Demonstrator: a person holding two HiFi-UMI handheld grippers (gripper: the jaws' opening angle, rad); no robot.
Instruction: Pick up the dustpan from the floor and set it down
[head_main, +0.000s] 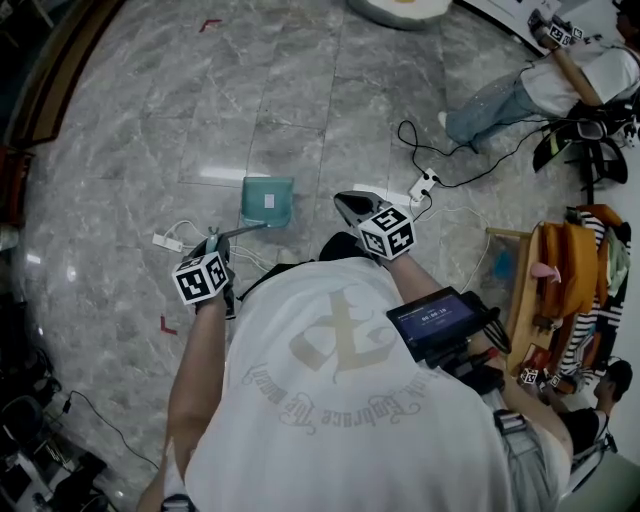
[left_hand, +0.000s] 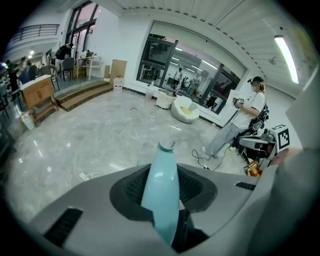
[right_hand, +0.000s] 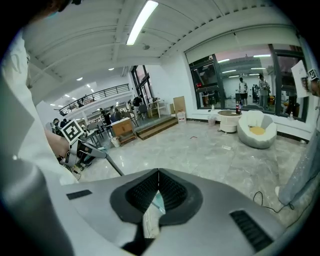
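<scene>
Clamping the teal handle in the left tongs; holding the right tongs pressed together, empty, at 3 o'clock of the left. Find the dustpan at 12 o'clock, just ahead, low over the marble floor; cannot tell whether touching yet. Probably setting down: lower slow, hold the pan flat, let go only once seated on the tile. Mind the white power strip and cord at 8 o'clock of the pan; steer clear. Ignore the second power strip and black cable at 2 o'clock, well apart. Farther: another person at 1 o'clock, wooden rack at 3, beanbag at 12. Nothing blocking.
</scene>
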